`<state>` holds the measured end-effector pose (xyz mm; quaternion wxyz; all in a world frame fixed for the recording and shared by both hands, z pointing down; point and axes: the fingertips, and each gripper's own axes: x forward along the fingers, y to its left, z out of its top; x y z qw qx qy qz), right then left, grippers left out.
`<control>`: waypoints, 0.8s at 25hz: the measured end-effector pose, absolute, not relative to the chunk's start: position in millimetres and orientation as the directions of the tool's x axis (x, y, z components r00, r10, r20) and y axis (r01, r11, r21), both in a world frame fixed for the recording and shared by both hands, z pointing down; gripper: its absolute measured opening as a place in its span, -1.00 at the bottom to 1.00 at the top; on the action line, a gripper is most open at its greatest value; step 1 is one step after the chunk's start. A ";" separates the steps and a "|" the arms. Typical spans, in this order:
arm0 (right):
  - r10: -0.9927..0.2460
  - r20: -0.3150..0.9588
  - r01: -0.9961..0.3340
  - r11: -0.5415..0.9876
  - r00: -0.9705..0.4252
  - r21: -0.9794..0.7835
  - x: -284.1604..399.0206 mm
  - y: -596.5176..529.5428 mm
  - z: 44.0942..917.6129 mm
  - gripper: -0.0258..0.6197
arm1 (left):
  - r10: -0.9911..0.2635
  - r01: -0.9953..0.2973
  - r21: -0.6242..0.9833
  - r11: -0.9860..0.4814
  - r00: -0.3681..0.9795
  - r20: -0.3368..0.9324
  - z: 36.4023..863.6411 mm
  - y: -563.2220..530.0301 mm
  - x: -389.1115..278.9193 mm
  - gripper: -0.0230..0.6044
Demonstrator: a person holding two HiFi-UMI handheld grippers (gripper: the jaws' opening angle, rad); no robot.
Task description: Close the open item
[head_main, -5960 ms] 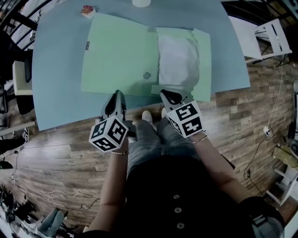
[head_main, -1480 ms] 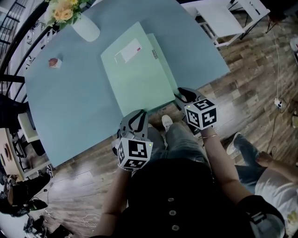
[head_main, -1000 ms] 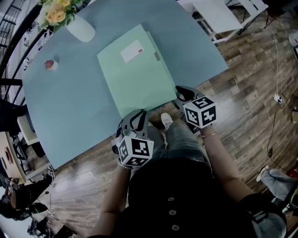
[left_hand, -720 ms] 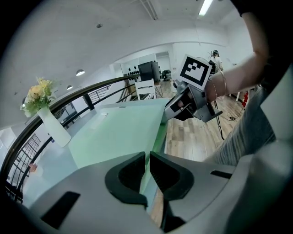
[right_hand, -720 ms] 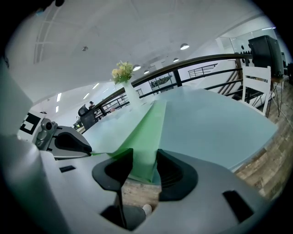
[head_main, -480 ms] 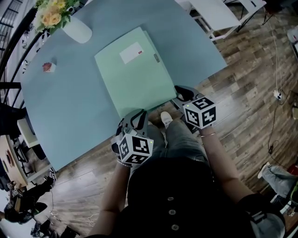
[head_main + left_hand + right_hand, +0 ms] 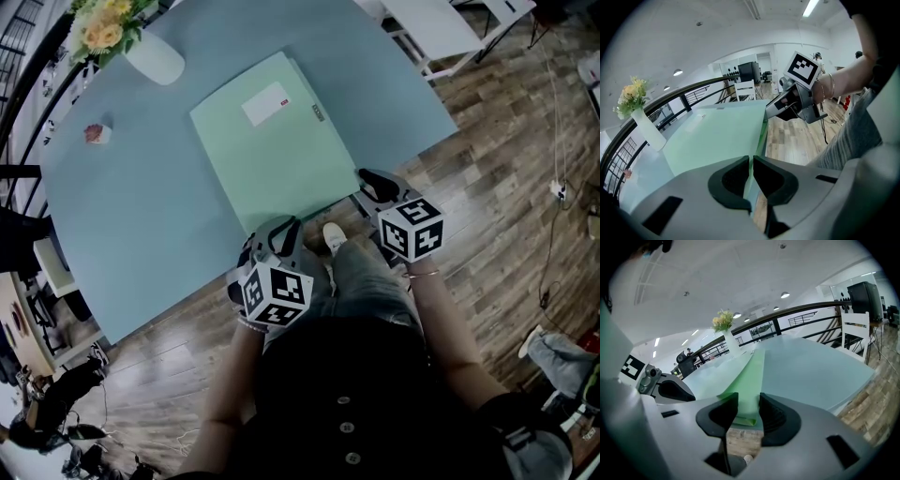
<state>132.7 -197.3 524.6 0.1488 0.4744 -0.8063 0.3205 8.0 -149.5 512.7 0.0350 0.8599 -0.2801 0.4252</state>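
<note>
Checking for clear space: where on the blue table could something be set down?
Bare light blue table lies between the closed pale green folder and the small pink object, and right of the folder up to the edge. The white flower vase crowds the far-left corner.

Folder (image 7: 272,150) flat on the desk (image 7: 141,234), towards the right half, near side lying along the desk's front edge. Label (image 7: 265,103) on the folder's top face, in its far part. Behind and left of the folder, well apart from it: vase (image 7: 157,61) standing near the desk's far edge, flowers (image 7: 98,26) in it. Small item (image 7: 97,134) left of the folder, in front of the vase, close to the desk's left edge. Railing (image 7: 806,310) beyond the desk's far side. Chair (image 7: 441,23) on the floor (image 7: 497,169) past the desk's far right corner. Shoe (image 7: 334,236) on the floor just before the front edge, below the folder's near side.
</note>
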 end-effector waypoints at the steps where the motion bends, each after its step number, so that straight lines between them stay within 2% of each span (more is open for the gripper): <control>1: -0.667 0.542 -0.856 0.341 -0.511 -0.388 133.1 -196.8 524.6 -0.48 | -0.448 -0.510 -0.174 -0.842 0.482 0.753 513.2 -149.4 8.1 -0.79; 10: -0.659 0.544 -0.847 0.311 -0.519 -0.431 144.8 -191.0 524.6 -0.66 | -0.409 -0.494 -0.147 -0.857 0.480 0.776 519.9 -150.1 9.0 -0.79; 12: -0.676 0.550 -0.863 0.288 -0.490 -0.415 153.3 -192.0 522.3 -0.89 | -0.404 -0.491 -0.142 -0.859 0.482 0.778 519.7 -150.0 9.1 -0.79; 20: -0.692 0.534 -0.868 0.313 -0.486 -0.385 161.1 -212.0 509.2 -0.91 | -0.395 -0.493 -0.128 -0.860 0.486 0.780 520.2 -149.8 9.7 -0.80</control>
